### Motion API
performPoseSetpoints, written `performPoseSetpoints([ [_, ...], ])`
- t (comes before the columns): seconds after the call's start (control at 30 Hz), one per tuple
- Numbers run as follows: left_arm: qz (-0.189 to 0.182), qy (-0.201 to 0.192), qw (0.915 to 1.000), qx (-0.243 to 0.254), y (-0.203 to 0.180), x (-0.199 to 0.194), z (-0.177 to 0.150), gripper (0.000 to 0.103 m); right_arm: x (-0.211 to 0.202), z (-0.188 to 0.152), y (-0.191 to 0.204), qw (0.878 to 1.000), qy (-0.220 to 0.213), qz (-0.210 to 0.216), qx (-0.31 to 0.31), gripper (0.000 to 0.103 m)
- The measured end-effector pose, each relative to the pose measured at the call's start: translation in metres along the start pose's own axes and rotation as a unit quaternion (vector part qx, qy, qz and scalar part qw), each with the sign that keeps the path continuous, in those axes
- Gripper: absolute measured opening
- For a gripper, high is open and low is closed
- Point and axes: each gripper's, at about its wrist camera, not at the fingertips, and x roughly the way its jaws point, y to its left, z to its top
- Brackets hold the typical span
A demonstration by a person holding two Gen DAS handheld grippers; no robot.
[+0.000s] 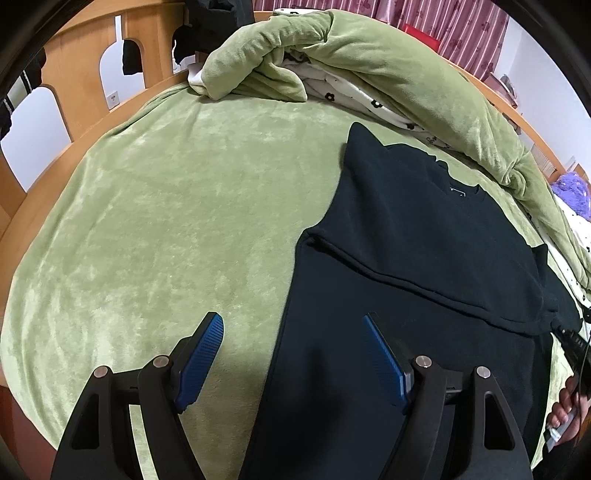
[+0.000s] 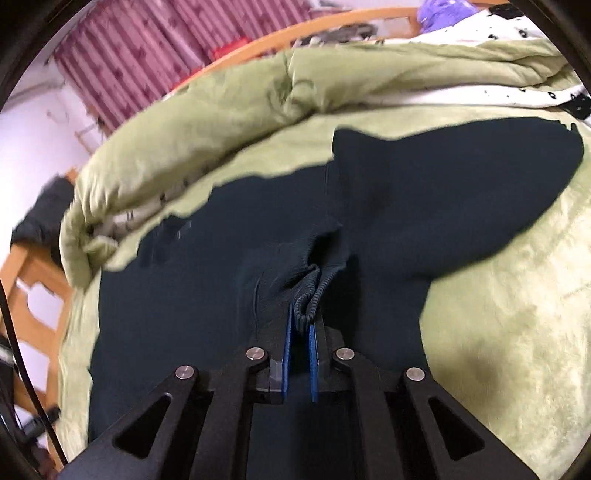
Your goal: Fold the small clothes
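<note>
The right gripper (image 2: 301,325) pinches the dark sweater's (image 2: 229,295) ribbed cuff (image 2: 314,295). The left gripper (image 1: 293,332) hangs spread wide over the green bedspread (image 1: 166,221).

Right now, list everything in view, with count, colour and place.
sweatshirt: one, dark navy, spread flat on the bed, one sleeve folded across its body
ribbed cuff: one, dark navy, pinched in the right claw
bed cover: one, green plush, under the sweatshirt
quilt: one, green with white flowered lining, bunched along the far edge
bed frame: one, light wood, behind the bed
curtain: one, pink striped, back wall
fluffy item: one, purple, far right edge
left claw: one, black with blue pads, open above the sweatshirt's edge
right claw: one, black with blue pads, shut on the cuff
</note>
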Motion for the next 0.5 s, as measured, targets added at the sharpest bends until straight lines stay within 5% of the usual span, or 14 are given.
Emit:
performPoseSetpoints([
  [0.07,0.002,0.002,1.0,0.0,0.001,0.002,0.0,0.075,0.002,-0.003,-0.001,1.0,0.006,-0.003,-0.01,0.018],
  [0.23,0.01,0.005,0.9999,0.002,0.001,0.006,0.001,0.075,0.006,0.001,-0.012,1.0,-0.006,0.025,0.005,0.057],
  [0.4,0.016,0.012,0.9998,-0.002,0.001,0.012,0.002,0.075,0.03,0.01,-0.008,1.0,0.0,-0.012,-0.003,0.058],
  [0.47,0.017,0.013,0.9998,0.001,-0.002,0.014,0.003,0.075,0.042,0.009,-0.007,0.999,0.011,-0.035,-0.015,0.049],
  [0.5,0.018,0.013,0.9998,0.003,-0.004,0.014,0.003,0.075,0.044,0.007,-0.006,0.998,0.005,-0.055,-0.024,0.032],
])
